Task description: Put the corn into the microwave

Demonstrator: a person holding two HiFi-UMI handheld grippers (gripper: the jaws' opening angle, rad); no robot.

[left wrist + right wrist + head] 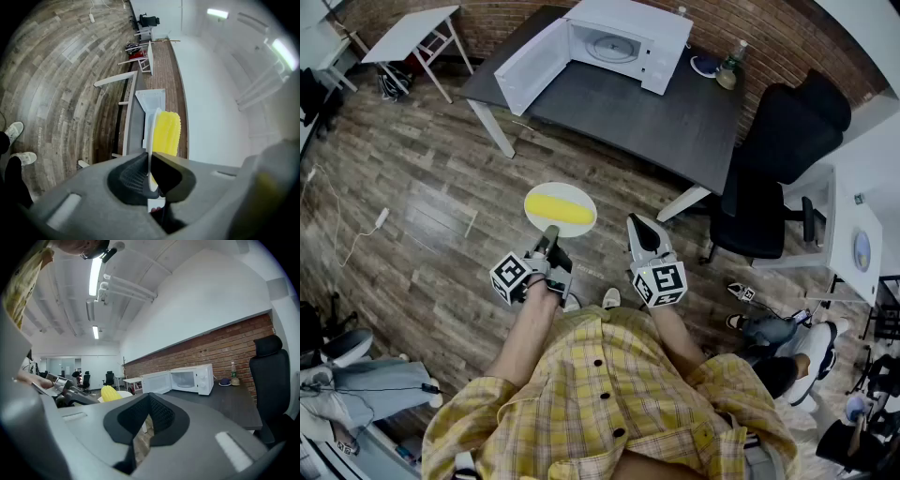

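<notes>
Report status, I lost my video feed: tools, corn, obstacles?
Left tool shut on plate rim, corn on it. Right tool shut, empty. Microwave door open, nothing blocking it.

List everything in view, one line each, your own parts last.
yellow corn cob: one, yellow, lying on the plate
round white plate: one, white, held over the wooden floor
white microwave: one, white, door open, on the table
dark grey table: one, dark grey, by the brick wall
black office chair: one, black, right of the table
small white table: one, white, far left
clear bottle: one, clear, table's far corner
left gripper: one, grey, shut on the plate's rim
right gripper: one, grey, shut, empty
</notes>
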